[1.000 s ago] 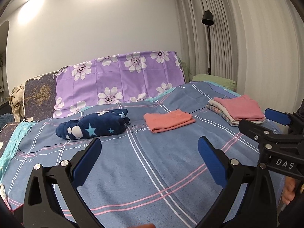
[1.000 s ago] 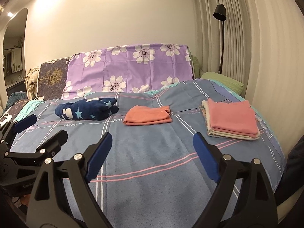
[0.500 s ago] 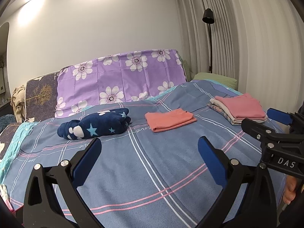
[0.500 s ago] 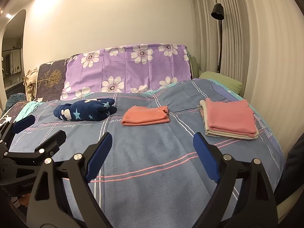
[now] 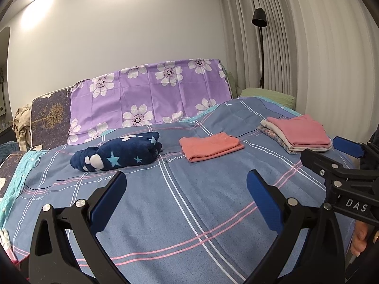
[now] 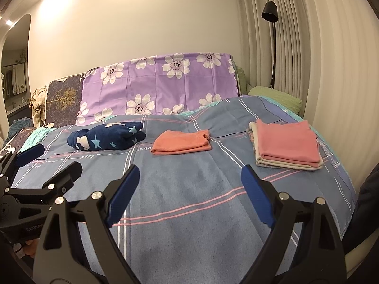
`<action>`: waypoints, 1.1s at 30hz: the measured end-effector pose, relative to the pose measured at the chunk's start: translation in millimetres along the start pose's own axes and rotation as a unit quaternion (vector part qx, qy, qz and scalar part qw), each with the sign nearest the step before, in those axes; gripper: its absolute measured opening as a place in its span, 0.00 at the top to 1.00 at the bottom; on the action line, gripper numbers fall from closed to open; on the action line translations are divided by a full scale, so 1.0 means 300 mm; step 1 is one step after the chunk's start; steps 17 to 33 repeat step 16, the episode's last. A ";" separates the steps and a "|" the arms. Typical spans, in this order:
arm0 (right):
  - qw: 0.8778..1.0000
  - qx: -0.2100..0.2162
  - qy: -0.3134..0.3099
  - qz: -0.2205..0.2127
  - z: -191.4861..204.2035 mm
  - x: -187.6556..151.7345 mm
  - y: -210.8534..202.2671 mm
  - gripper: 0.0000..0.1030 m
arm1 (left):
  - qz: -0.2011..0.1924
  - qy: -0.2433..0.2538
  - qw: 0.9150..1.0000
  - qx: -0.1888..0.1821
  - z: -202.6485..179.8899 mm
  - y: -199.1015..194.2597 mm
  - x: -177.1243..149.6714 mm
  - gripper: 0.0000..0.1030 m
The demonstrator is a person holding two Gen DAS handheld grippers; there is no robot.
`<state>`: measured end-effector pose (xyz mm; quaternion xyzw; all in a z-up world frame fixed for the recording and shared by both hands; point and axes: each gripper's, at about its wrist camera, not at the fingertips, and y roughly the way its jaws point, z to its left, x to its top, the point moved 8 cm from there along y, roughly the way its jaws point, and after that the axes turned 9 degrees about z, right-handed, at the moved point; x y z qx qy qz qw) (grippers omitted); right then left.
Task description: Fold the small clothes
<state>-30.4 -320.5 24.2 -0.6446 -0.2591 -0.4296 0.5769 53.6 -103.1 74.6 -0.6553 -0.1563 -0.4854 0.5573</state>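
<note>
1. Nothing on the bed is being moved: against the earlier pictures, every cloth is lying in the same place, and both grippers are being kept where they were.
2. The left gripper [image 5: 186, 193] with its blue pads is being held wide open above the blue checked bed cover [image 5: 189, 201]. Nothing is being gripped by it.
3. The right gripper [image 6: 189, 187] is being held wide open too, just beside the left one, and nothing is being held between its pads.
4. Three lots of cloth are lying in a row, well apart from both grippers: a soft dark blue bundle with stars [image 5: 118, 152] on the left, a folded orange cloth [image 5: 210, 145] in the middle, and a neat stack with a pink cloth on top [image 5: 296, 136] on the right.
5. The dark blue bundle is looking lumpy and rolled, not flat, so it is being judged as the one left to fold.
6. A pause is being judged here, with a reach toward that bundle likely needed next.
</note>
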 end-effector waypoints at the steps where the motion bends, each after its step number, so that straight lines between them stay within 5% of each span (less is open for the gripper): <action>1: 1.000 0.000 0.000 0.000 0.000 -0.002 0.000 0.13 | 0.001 0.001 1.000 0.000 -0.003 0.002 -0.001 0.01; 33: 1.000 -0.002 0.000 0.009 -0.001 -0.022 0.013 0.13 | 0.014 -0.005 1.000 -0.001 -0.005 0.009 -0.022 0.01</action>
